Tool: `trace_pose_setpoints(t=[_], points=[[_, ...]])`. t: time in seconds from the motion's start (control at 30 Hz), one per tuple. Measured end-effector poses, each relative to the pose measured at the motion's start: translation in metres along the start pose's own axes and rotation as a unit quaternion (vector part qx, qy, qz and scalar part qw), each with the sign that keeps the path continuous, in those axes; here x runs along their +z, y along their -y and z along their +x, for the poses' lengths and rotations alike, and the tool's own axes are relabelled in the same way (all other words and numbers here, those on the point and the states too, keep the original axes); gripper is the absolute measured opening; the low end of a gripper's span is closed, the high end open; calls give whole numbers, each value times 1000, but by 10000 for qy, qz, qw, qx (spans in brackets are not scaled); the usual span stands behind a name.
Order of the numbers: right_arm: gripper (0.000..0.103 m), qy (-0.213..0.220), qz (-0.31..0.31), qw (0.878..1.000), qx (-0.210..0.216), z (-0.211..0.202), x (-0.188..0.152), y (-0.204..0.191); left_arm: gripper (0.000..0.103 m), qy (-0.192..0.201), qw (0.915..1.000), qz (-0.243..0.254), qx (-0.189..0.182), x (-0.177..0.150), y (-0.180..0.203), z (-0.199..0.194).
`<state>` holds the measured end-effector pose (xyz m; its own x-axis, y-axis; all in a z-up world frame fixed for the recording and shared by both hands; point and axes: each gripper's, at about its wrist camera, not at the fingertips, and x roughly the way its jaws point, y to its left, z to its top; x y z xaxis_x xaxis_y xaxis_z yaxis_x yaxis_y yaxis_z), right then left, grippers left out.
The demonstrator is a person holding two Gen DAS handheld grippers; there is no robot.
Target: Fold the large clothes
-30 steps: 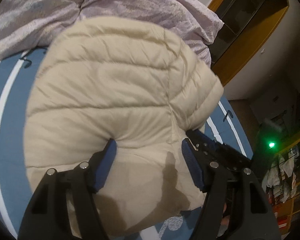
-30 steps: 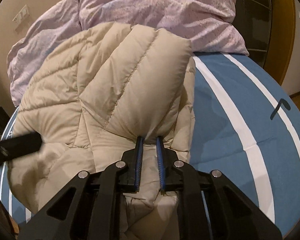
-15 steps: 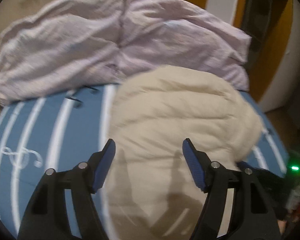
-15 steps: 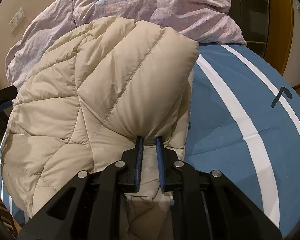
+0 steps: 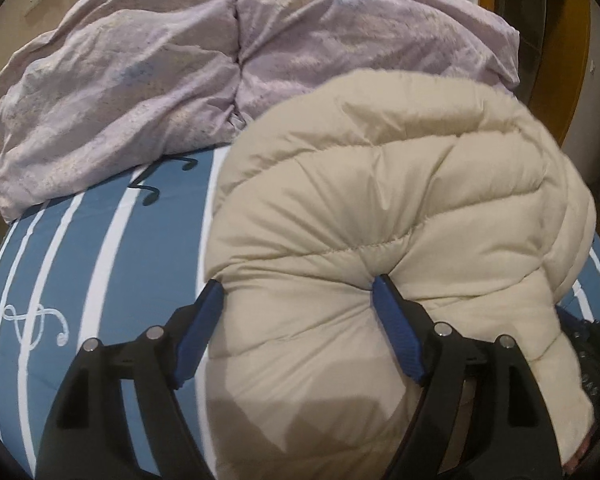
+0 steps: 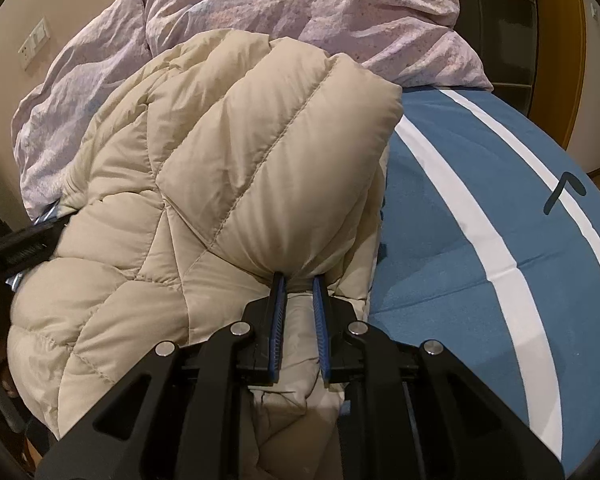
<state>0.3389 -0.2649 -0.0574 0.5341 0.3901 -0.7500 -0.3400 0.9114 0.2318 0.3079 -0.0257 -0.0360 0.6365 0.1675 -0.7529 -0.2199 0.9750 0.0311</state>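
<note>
A cream quilted puffer jacket [image 5: 380, 208] lies bunched on a blue bed sheet with white stripes [image 5: 80, 280]. My left gripper [image 5: 296, 300] is open, its blue pads either side of a thick fold at the jacket's near left edge. In the right wrist view the jacket [image 6: 220, 160] is folded over itself, and my right gripper [image 6: 298, 284] is shut on a pinch of its near edge. The left gripper's black body [image 6: 16, 248] shows at the jacket's left side.
A crumpled lilac duvet [image 5: 180, 60] is heaped at the head of the bed behind the jacket; it also shows in the right wrist view [image 6: 320, 12]. Blue sheet [image 6: 480, 220] lies to the right of the jacket. A wooden door frame [image 5: 572, 40] stands far right.
My left gripper swung left and then came back in against the jacket's left edge, still open. My right gripper has kept its grip and hardly moved.
</note>
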Motion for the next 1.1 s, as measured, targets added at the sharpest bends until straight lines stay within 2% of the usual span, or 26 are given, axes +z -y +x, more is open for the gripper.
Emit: trace_pose_setpoints(t=[0.13, 0.27, 0.37, 0.4, 0.5, 0.67, 0.9, 1.1], points=[[17, 73, -131, 9998, -162, -15, 7, -2, 78, -46, 10000, 43, -45, -2, 3, 6], [19, 444, -111, 9989, 31, -42, 25, -9, 78, -77, 9999, 16, -145, -3, 2, 9], [44, 707, -161, 9971, 248, -55, 41, -21, 78, -82, 9998, 17, -176, -3, 4, 9], [45, 755, -236, 9966, 241, -54, 47, -27, 78, -76, 9998, 32, -177, -3, 6, 9], [45, 747, -415, 9963, 123, -40, 60, -40, 78, -67, 9998, 52, -187, -3, 10, 10], [44, 656, -304, 9974, -76, -13, 72, -39, 78, -60, 9997, 48, -211, -3, 11, 11], [41, 445, -195, 9982, -351, 11, 63, -25, 78, -40, 9995, 9, -312, -4, 9, 12], [41, 331, -98, 9986, -397, 25, 55, -17, 80, -41, 9991, -38, -411, -3, 7, 12]])
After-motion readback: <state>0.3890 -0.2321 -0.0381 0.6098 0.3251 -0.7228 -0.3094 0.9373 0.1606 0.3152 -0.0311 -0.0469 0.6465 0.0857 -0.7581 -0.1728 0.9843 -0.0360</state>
